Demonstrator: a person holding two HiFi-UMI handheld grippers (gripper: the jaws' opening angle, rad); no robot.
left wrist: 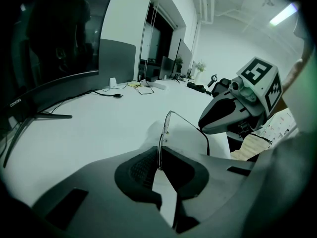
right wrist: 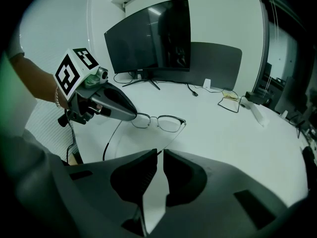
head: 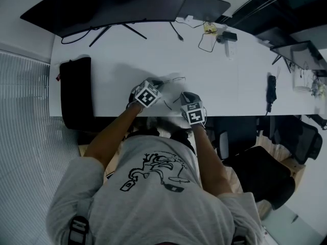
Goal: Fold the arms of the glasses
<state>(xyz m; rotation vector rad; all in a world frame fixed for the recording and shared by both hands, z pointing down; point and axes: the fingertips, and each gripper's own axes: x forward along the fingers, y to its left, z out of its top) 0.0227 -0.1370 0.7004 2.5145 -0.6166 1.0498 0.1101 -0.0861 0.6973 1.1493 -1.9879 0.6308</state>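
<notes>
**Glasses held between both grippers, arms unfolded**

The thin-rimmed glasses (right wrist: pixel 169 124) sit over the white desk (head: pixel 102 50), near its front edge and directly in front of the person. They lie between the two grippers. Both of their arms stand out from the frame, neither folded in.

The left gripper (left wrist: pixel 159 155) has its jaws closed on the frame. In the left gripper view the rim at one end of the front stands upright in the narrow slit between the pads, seen edge-on. The rest of the glasses reaches away beyond the jaw tips. The right gripper view shows the same hold from the other side: the left gripper's nose covers the outer edge of the lens nearest it, and the arm on that side curves down and back below it.

The right gripper (right wrist: pixel 159 153) faces the lenses from the ear side. Its jaws are drawn nearly together on the far end of the other arm. That arm runs as a thin line from the hinge at the frame's corner straight into the slit at the jaw tips. The front of the glasses lies ahead of this gripper, well beyond its jaws.

In the head view the two grippers are close together and angled towards each other. A curved monitor (head: pixel 112 4) stands along the far side of the desk.
</notes>
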